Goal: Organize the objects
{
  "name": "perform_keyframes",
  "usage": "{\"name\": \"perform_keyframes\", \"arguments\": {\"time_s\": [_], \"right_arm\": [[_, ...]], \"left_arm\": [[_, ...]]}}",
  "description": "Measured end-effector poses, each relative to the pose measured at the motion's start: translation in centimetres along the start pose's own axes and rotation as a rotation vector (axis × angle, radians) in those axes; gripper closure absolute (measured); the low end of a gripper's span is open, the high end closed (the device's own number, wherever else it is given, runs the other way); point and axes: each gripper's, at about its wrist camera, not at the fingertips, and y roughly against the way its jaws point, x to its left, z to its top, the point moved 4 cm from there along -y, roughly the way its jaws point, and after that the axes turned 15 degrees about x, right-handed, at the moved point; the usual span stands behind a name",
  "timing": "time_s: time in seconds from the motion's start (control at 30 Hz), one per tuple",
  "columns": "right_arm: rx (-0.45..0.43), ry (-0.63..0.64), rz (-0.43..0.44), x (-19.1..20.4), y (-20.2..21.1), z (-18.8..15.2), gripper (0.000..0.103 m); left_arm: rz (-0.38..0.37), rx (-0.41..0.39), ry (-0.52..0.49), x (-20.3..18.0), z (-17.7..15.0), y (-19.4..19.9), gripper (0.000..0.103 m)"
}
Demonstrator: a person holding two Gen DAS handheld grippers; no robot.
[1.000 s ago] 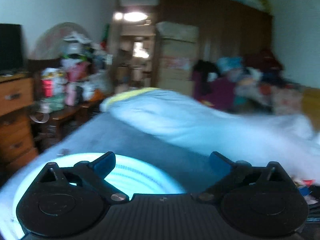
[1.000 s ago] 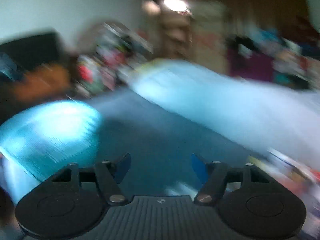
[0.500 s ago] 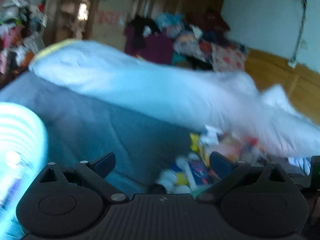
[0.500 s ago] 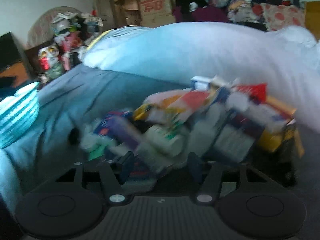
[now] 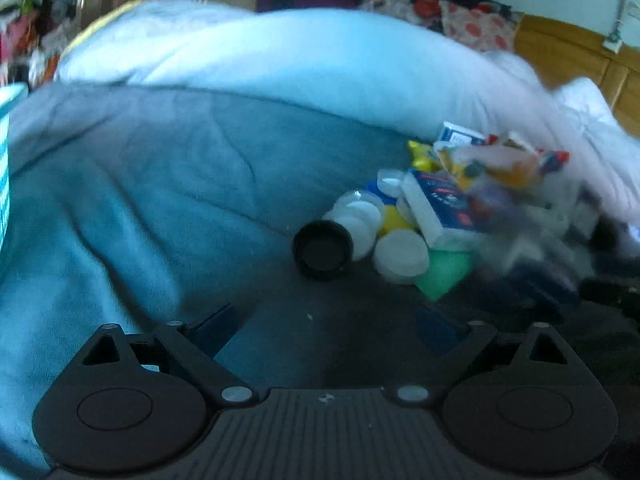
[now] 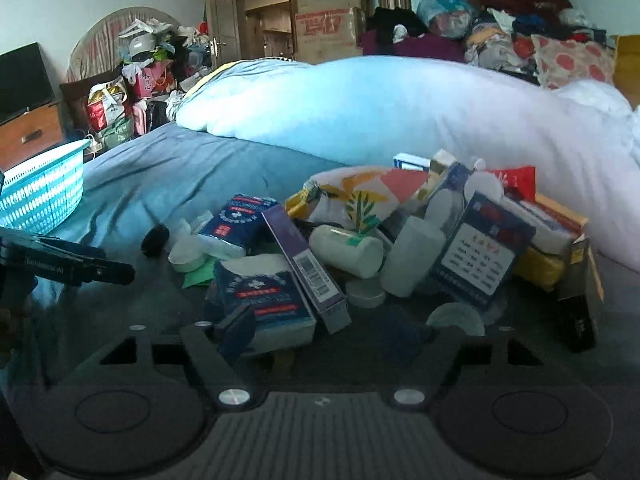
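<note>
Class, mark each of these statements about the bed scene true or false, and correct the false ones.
1. Both tools are open and empty. True: the left tool and the right tool hold nothing.
2. The basket sits right of the pile. False: it sits left of the pile, apart from it.
3. A black cap lies at the pile's left edge. True.
4. The basket is red. False: it is turquoise.
5. The pile lies on a wooden table. False: it lies on the blue sheet of a bed.
</note>
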Motion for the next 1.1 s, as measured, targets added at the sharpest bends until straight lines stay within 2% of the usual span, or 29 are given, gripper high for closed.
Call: {"name": "perform_keyframes", "arguments": {"time_s": [0.03,0.1,0.17,0.23,0.3,0.33,0.37,0.5,0.6,0.87,1.1], "right_arm": [[0.005,-0.015,0.006,-0.3,-0.4,-0.1,0.026],[-0.008,-0.056,0.021,-1.0,-0.9,-0.4,0.018],[-0.040,-0.090,0.000,-1.7,-1.4,-0.4,0.000],[-0.068,-0.095,-0.024,-2.5,-1.9,-0.5,0.000],[-0.067,-0.115,-0.133,-3.5,-2.5,-0.6,0.000],[-0.022,-0.132,-0.211,-3.9,-3.3,-0.8,0.000],[0.051,-0.154,-0.250,-4.3,-4.5,-0.9,0.000],[0.033,-0.184,-0.204,-4.8,-4.3,-0.8,0.000],[0.039,-0.164,-0.229,-4.3,-4.6,-0.7,0.000],[0.036,-0.166,-0.224,-3.9,-4.9,-0.5,0.000],[0.033,-0.166,-0.223,-4.7,-3.9,-1.2,0.000]], "left_arm": [[0.013,-0.008,-0.020,-0.5,0.1,-0.4,0.006],[0.037,-0.019,-0.053,-0.9,0.4,-0.7,0.005],[0.046,-0.030,-0.057,-0.9,0.6,-0.5,0.003],[0.043,-0.031,-0.046,-0.6,0.5,-0.8,0.003],[0.040,-0.033,-0.050,-0.6,0.5,-0.9,0.001],[0.042,-0.031,-0.056,-0.7,0.5,-1.0,0.000],[0.048,-0.027,-0.062,-0.7,0.4,-1.1,0.000],[0.103,-0.005,-0.091,-1.5,0.6,-1.9,0.000],[0.075,-0.015,-0.074,-1.2,0.5,-1.8,0.000],[0.066,-0.022,-0.066,-1.0,0.5,-1.8,0.000],[0.018,-0.039,-0.038,-0.5,0.5,-1.6,0.000]]}}
